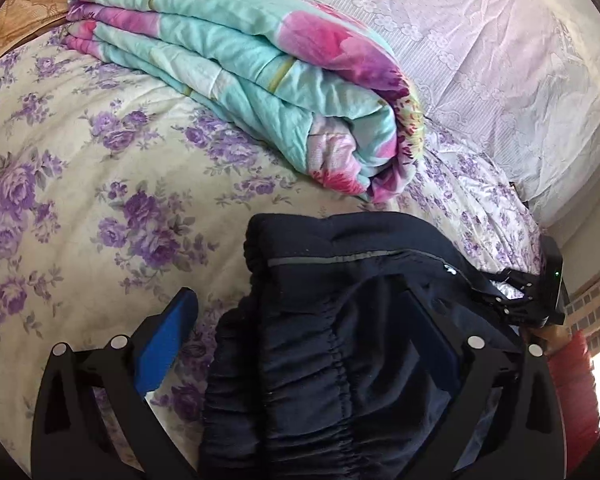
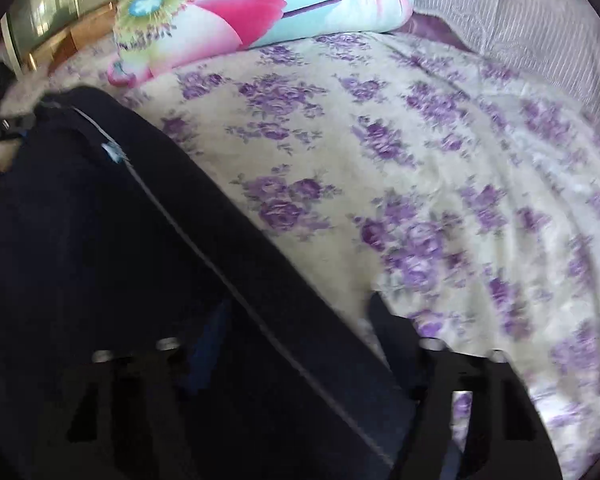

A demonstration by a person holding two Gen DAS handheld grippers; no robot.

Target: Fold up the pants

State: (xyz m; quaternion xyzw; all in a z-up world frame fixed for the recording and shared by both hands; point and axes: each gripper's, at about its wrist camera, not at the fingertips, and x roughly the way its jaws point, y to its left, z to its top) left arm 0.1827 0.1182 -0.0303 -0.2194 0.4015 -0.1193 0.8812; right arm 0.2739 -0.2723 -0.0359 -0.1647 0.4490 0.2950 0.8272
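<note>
Dark navy fabric pants (image 1: 320,320) with grey reflective stripe: bunched at lower centre on purple-floral bedsheet (image 1: 80,168); in the right view, long axis runs upper left to lower right. Left gripper (image 1: 300,336): wide apart, fabric between. Right gripper (image 2: 296,328): grip indeterminate. Folded turquoise-pink quilt (image 1: 240,60): upper frame.

Bed (image 1: 60,208) covered by cream sheet printed with purple roses. Lying directly on it: dark pants (image 1: 332,320), bunched at near edge, elastic waistband visible; folded turquoise-and-pink floral quilt (image 1: 236,80) further back, apart from pants. White lace cover (image 1: 500,60) adjoins beyond quilt
</note>
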